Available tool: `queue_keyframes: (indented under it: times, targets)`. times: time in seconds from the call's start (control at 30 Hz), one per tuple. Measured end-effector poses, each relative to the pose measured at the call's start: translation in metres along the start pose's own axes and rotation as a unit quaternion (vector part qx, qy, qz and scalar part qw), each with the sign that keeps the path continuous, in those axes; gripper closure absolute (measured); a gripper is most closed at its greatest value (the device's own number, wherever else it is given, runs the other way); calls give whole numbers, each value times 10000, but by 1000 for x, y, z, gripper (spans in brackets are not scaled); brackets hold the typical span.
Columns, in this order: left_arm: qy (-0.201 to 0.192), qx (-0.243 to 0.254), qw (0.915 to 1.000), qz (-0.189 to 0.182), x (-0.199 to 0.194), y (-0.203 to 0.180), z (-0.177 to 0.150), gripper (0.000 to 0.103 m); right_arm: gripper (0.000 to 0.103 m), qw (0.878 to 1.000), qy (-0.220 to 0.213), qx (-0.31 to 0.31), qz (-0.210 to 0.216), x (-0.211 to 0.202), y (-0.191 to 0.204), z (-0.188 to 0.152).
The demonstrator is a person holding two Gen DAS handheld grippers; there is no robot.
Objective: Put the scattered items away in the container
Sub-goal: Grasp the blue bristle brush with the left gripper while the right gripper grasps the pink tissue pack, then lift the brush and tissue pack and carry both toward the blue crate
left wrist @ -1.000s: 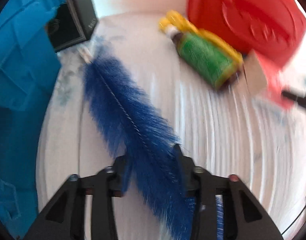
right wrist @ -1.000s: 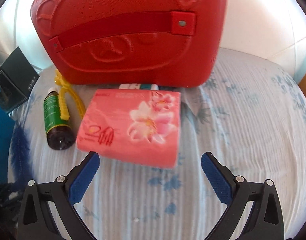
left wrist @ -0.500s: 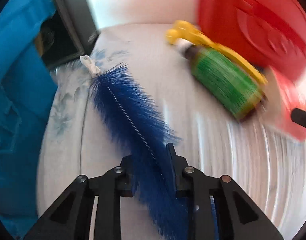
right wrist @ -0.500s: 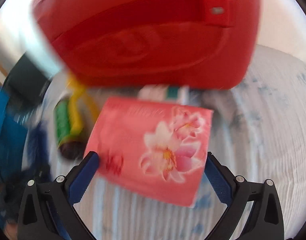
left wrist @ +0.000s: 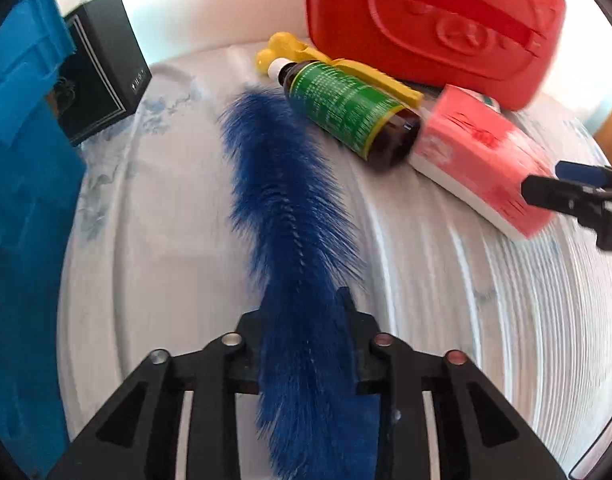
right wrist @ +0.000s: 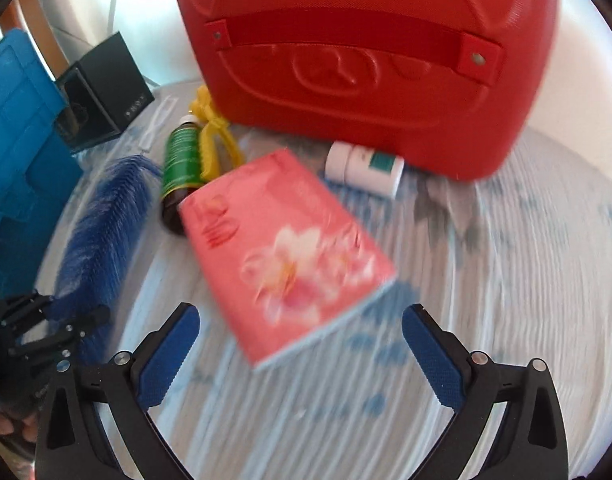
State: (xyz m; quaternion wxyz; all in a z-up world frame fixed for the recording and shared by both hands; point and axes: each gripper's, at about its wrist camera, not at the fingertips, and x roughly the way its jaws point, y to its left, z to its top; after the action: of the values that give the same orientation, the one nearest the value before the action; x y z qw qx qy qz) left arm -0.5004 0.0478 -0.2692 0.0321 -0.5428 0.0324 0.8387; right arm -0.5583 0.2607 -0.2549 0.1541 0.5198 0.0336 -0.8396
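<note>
Two hand-held grippers: left hand-held gripper point(left wrist: 306, 320) pinches the soft, light blue brush point(left wrist: 282, 208), jaws opening; right hand-held gripper point(right wrist: 302, 344) gapes before the squashy pink tissue pack point(right wrist: 282, 248), best held across its sides.

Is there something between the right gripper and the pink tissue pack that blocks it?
Nothing visible blocks it. The right gripper stands open above the bedsheet, and the pink tissue pack lies just ahead of its fingertips, slightly left of centre. The brown bottle touches only the pack's far corner.
</note>
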Motion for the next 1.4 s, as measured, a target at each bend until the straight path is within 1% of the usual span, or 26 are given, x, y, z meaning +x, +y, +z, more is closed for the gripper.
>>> queue_keyframes:
  times: [0.03,0.07,0.1,0.17,0.23,0.37,0.47,0.5,0.53,0.57,0.63,0.7,0.73,0.77,0.8,0.83,0.87,1.0,1.07,1.13,1.2,1.23,1.27,1.3,1.37,1.4]
  targets:
    - [43,-70,10000,18,7,0,6,70,0,10000,29,-41,-12,5,0,4]
    - [86,-161,9998,1,14,-1,10,63,0,10000,46,-75,1,9,1,6]
    - [116,-265,9996,-38,22,3,16,59,0,9999,21,-119,18,10,3,8]
    - [111,-458,9989,-76,34,4,21,47,0,9997,-105,-208,53,14,7,10]
    - [72,-506,9987,-24,39,2,23,40,0,9995,-169,-261,104,16,7,12]
    - [118,-485,9988,-13,38,0,28,39,0,9977,-249,-629,-1,13,15,11]
    - [277,-653,9972,-248,35,4,29,39,0,9944,-610,-855,-138,3,15,12]
    - [320,-752,9961,-346,33,6,30,39,0,9940,-628,-885,-116,1,11,13]
    - [330,-833,9950,-433,32,8,32,39,0,9943,-576,-895,-22,4,11,16]
    - [346,-888,9945,-432,32,8,35,39,0,9946,-493,-909,109,10,11,20]
    - [415,-968,9942,-196,36,8,41,39,0,9945,-379,-934,287,19,10,27]
    - [374,-951,9947,-71,38,4,43,39,0,9957,-215,-748,496,30,10,32]
    - [369,-912,9952,3,37,1,42,43,0,9964,-153,-637,541,33,11,32]
    - [333,-851,9958,75,34,-2,38,55,0,9969,-90,-547,560,33,12,30]
    - [294,-775,9965,108,31,-6,34,60,1,9971,-21,-536,541,33,15,27]
    - [277,-715,9970,90,28,-10,29,67,5,9972,36,-573,487,33,19,22]
    - [276,-664,9974,59,24,-13,24,73,7,9970,47,-630,442,31,24,16]
    - [215,-510,9984,100,15,-25,11,75,7,9968,101,-673,411,26,35,-4]
    - [256,-655,9975,44,14,-25,12,74,0,9977,137,-630,212,33,35,-8]
    - [279,-777,9966,-39,14,-25,16,70,0,9982,181,-560,139,38,33,-9]
    - [186,-758,9969,-13,14,-28,19,70,0,9988,147,-453,119,43,32,-8]
    - [131,-713,9974,50,12,-30,18,81,1,9990,96,-434,95,43,32,-7]
    - [89,-679,9976,80,10,-33,16,87,7,9991,62,-421,74,42,33,-8]
    - [34,-662,9978,91,6,-34,14,89,12,9991,38,-419,26,41,33,-8]
    - [-117,-591,9980,203,-6,-39,6,91,12,9989,40,-449,-138,36,36,-11]
    - [-201,-529,9981,263,-15,-42,1,91,12,9989,54,-436,-142,33,37,-14]
